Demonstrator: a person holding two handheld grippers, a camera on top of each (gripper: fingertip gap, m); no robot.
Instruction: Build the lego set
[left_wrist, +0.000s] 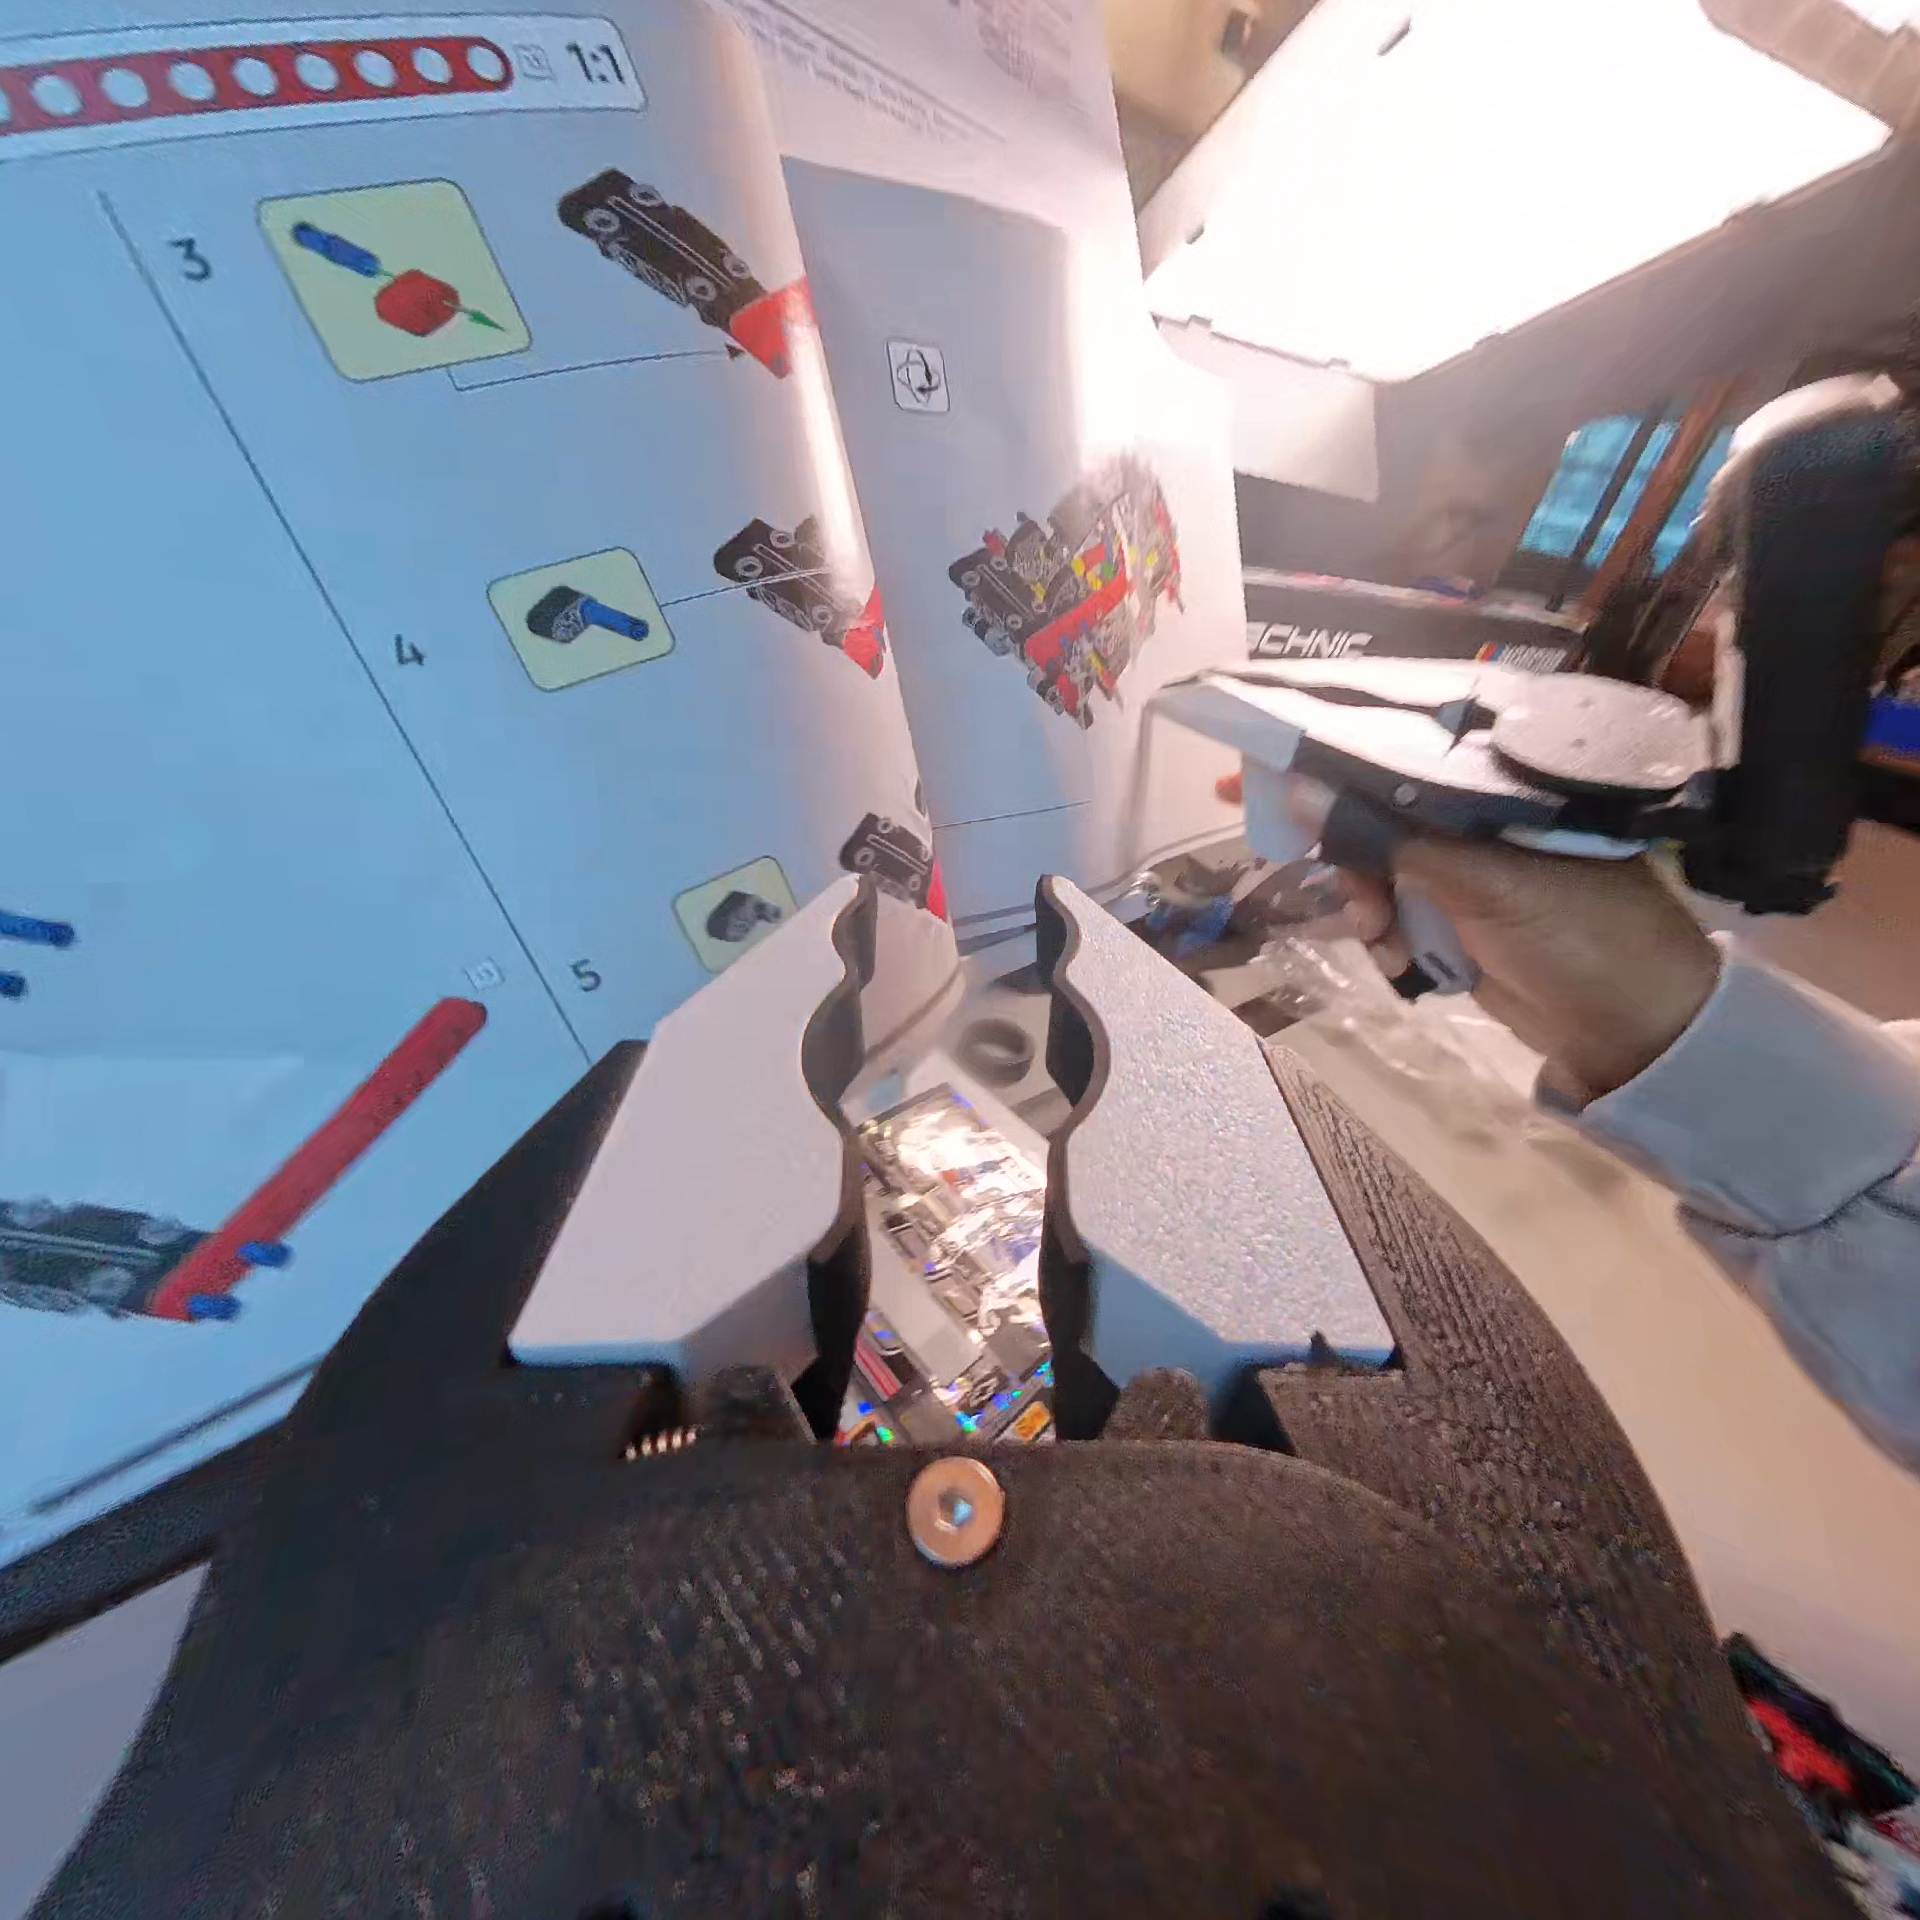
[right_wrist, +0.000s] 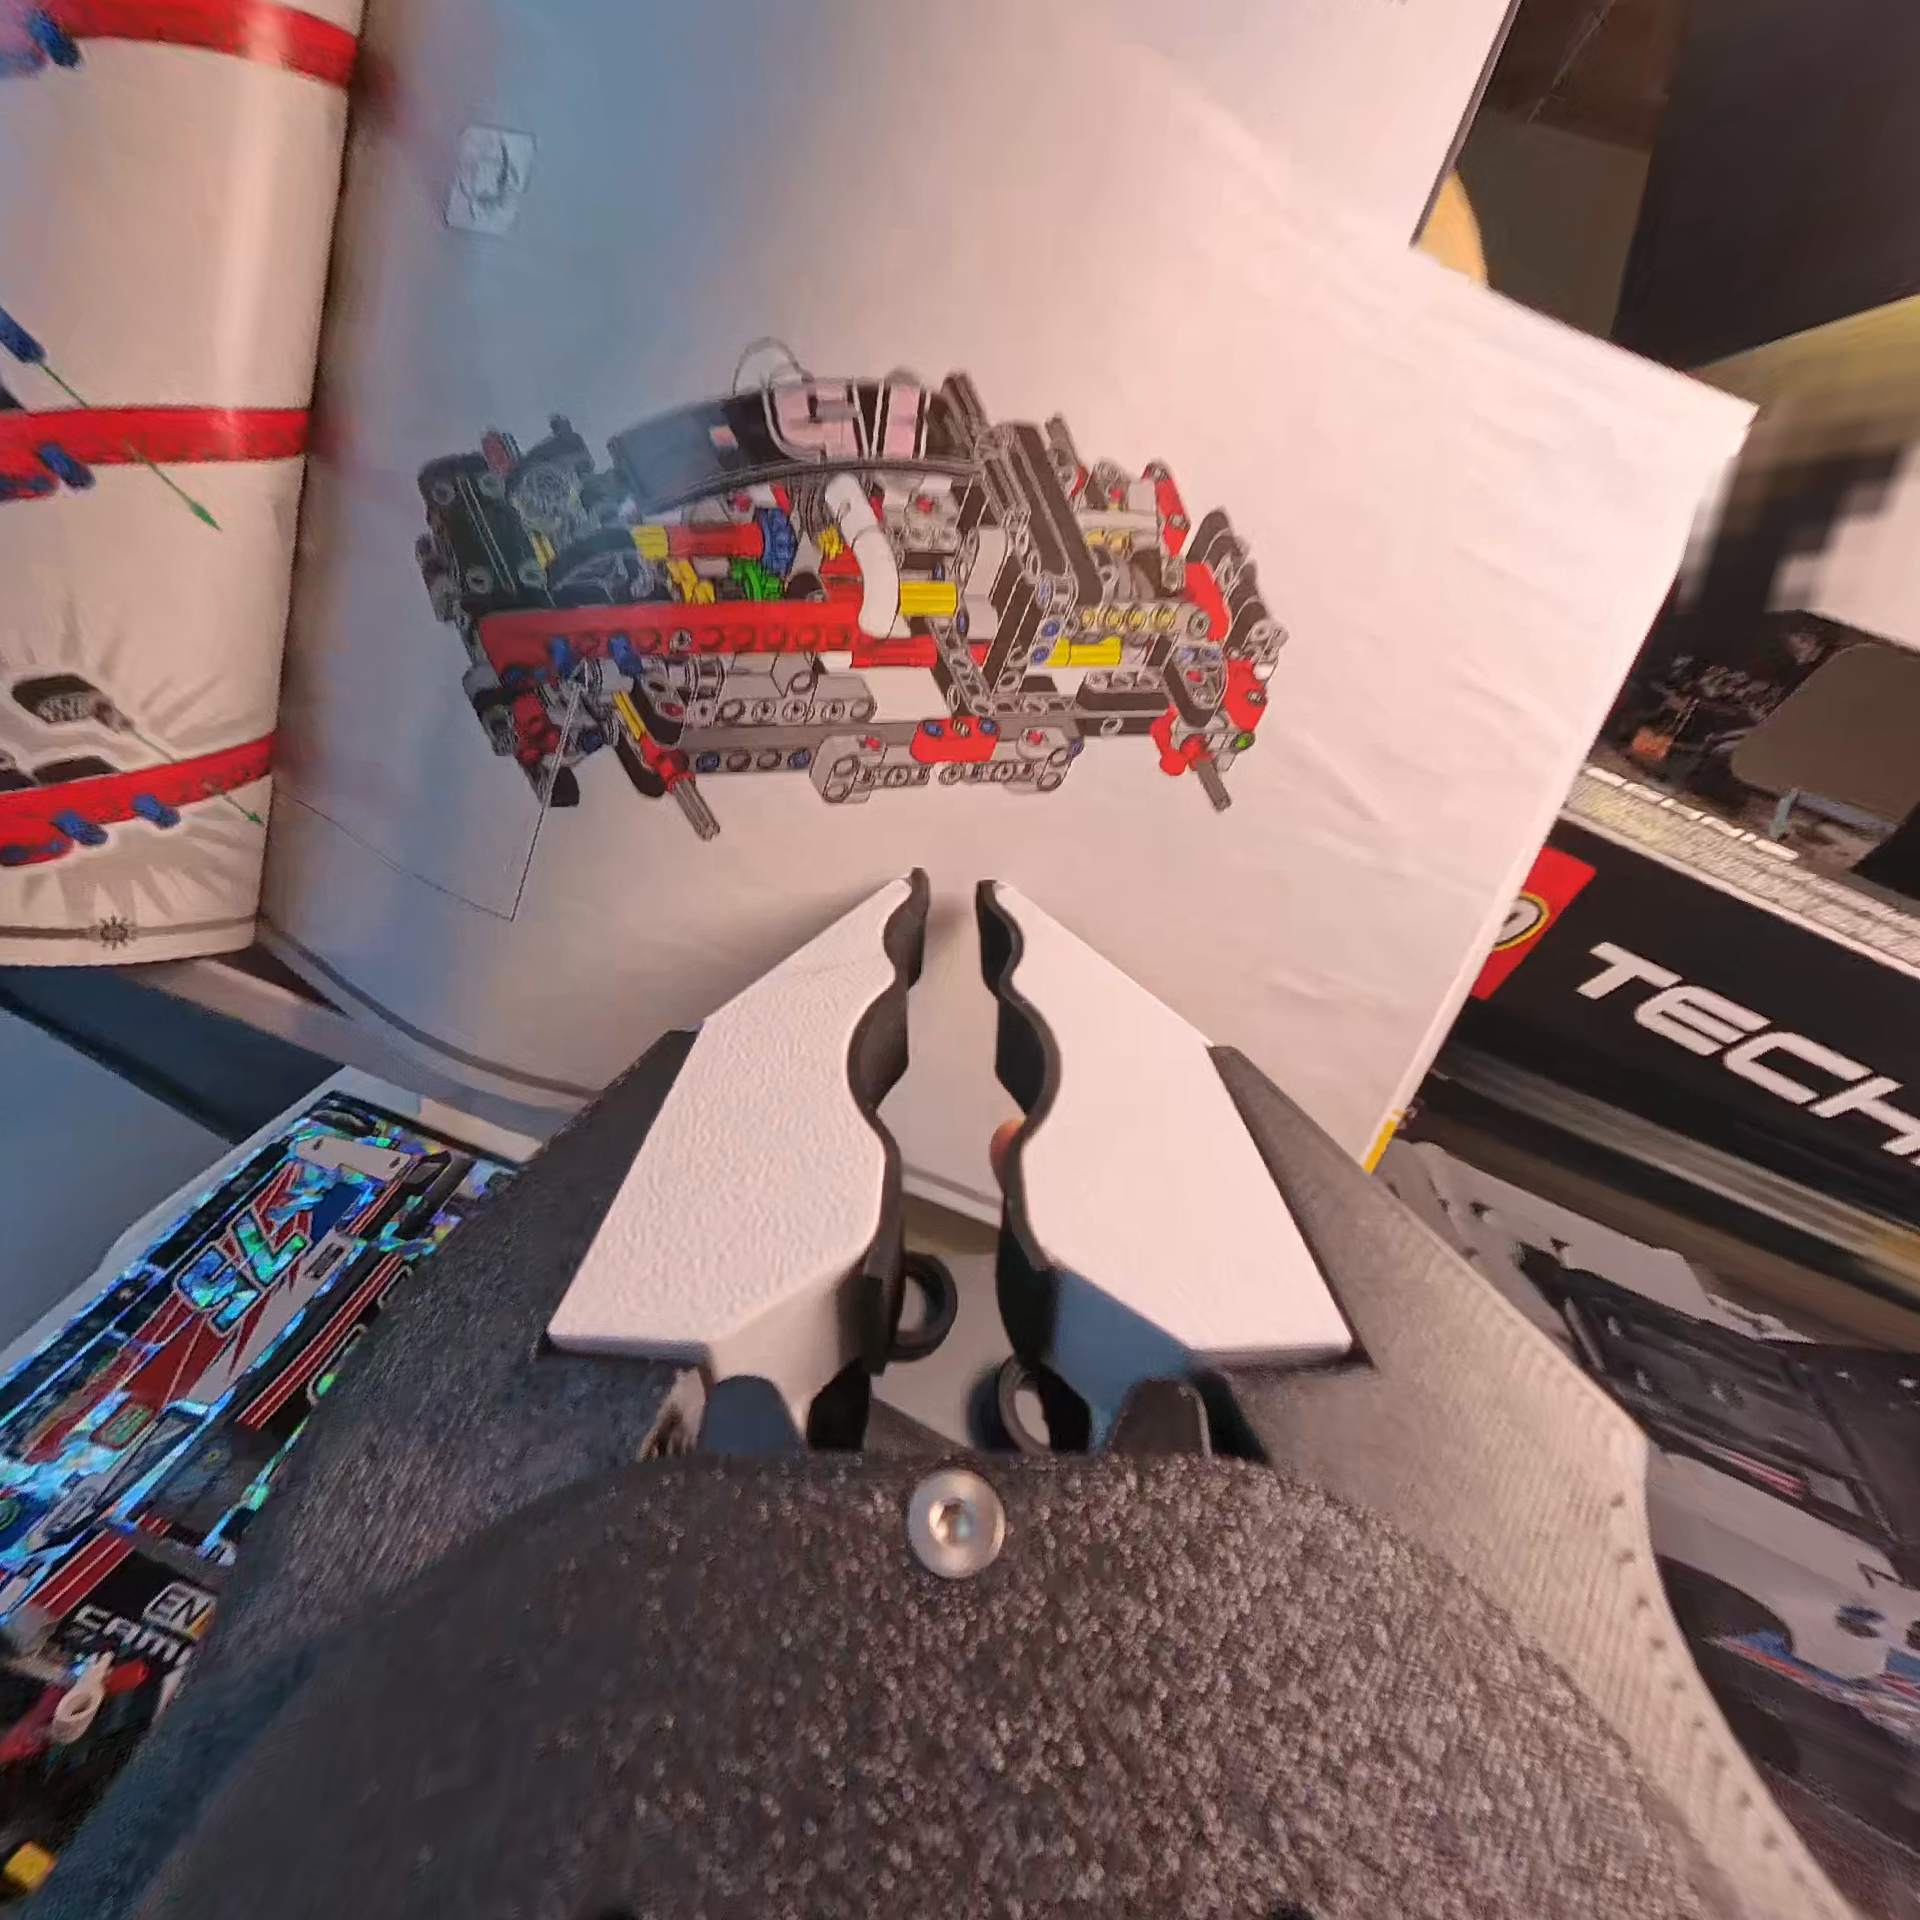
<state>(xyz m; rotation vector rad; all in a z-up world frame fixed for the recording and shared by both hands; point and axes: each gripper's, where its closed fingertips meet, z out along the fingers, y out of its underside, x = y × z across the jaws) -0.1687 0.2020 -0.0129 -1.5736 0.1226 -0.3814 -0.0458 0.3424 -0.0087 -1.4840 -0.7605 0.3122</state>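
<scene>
The instruction booklet (right_wrist: 1039, 312) is seen propped open and upright, filling the space directly ahead of both tools; a page showing the half-built model faces the right gripper (right_wrist: 948, 894), and numbered step pages curve toward the left gripper (left_wrist: 951, 899). No assembled model is seen in either view. Loose parts are scattered lower down: black rings (right_wrist: 925, 1311) lie on the counter (left_wrist: 1558, 1351) beneath the right fingers, and a shiny sticker sheet (right_wrist: 260, 1299) lies flat to the lower left, also visible under the left fingers. The set's box (right_wrist: 1714, 1018) stands to the right. The right fingers are nearly closed, with a narrow gap and nothing held. The left fingers are parted wider and are empty. The rings are judged nearer the right gripper, below and behind its tips, so a downward reach would be needed.
</scene>
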